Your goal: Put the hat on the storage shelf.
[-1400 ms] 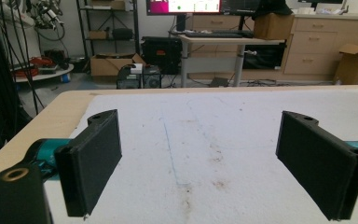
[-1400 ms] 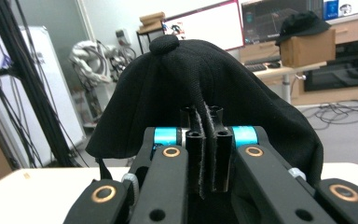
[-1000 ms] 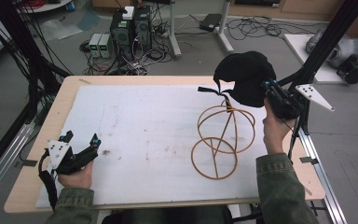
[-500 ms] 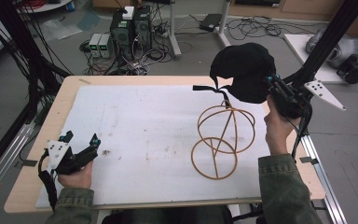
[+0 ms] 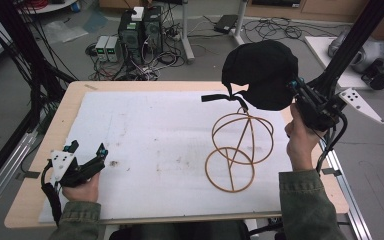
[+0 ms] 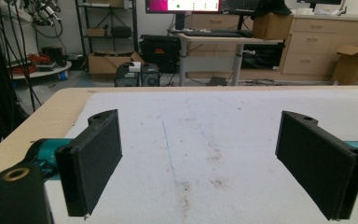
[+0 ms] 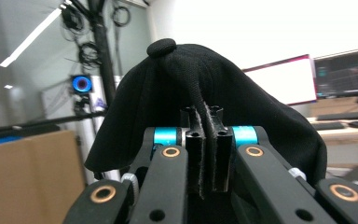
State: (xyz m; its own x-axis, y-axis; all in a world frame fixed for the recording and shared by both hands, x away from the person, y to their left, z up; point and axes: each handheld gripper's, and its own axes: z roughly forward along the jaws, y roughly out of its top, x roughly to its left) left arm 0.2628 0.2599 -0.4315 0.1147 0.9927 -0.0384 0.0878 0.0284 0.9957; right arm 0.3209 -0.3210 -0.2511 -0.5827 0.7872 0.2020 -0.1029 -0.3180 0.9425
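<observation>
Right tool (image 5: 294,90), raised at the surface's (image 5: 145,125) far right w/ forearm angled up from the near edge, is clamped on a fold of the black cap (image 5: 262,72); cap hangs in air above the wire stand (image 5: 237,147), its strap just over the stand's top. Left tool (image 5: 87,157) lies low at near-left corner, hand on the surface, jaws wide, nothing between.

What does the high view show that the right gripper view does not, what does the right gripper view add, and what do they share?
High view: the wire stand, the white table and the open left claw. Right gripper view: the button topping the black cap, and a lit monitor behind. Shared: that cap, pinched in the shut right claw.
</observation>
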